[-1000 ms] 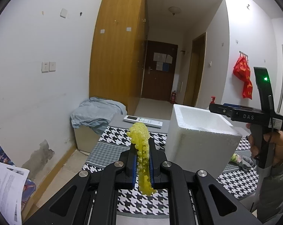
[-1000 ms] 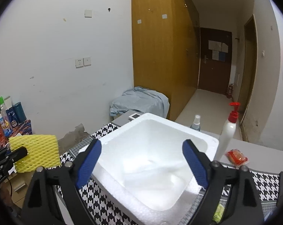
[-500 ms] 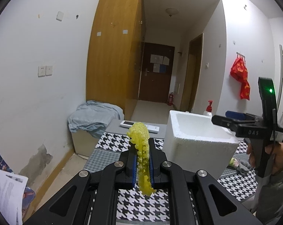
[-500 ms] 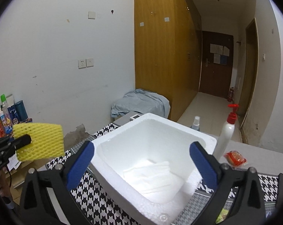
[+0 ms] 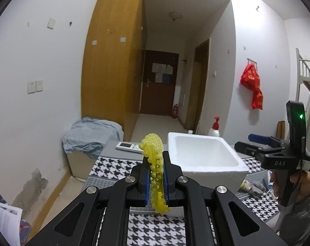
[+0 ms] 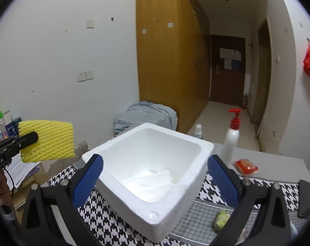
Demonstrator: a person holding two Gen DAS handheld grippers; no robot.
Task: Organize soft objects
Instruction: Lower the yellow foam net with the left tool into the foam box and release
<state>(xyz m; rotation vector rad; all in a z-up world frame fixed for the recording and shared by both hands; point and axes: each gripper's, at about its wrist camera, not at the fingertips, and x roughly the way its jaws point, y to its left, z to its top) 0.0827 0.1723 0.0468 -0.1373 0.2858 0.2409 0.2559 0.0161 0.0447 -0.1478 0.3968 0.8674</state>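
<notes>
Now mid-carry: left gripper (image 5: pixel 156 181) clamped tight on yellow foam net (image 5: pixel 156 165), held up in the air left of white foam box (image 5: pixel 204 171), not yet over it. In right view, net (image 6: pixel 47 141) hangs well apart from box (image 6: pixel 155 184), w/ a white soft item (image 6: pixel 152 183) already lying at the bottom. Right gripper (image 6: pixel 155 181) spread wide, jaws just been opening, nothing betw. them, box seen through the gap. Next, prob.: swing net right till over box opening, lower inside, then release. Small greenish item (image 6: pixel 221 221) on checked cloth (image 6: pixel 105 221) near box, likely next pick for right.
</notes>
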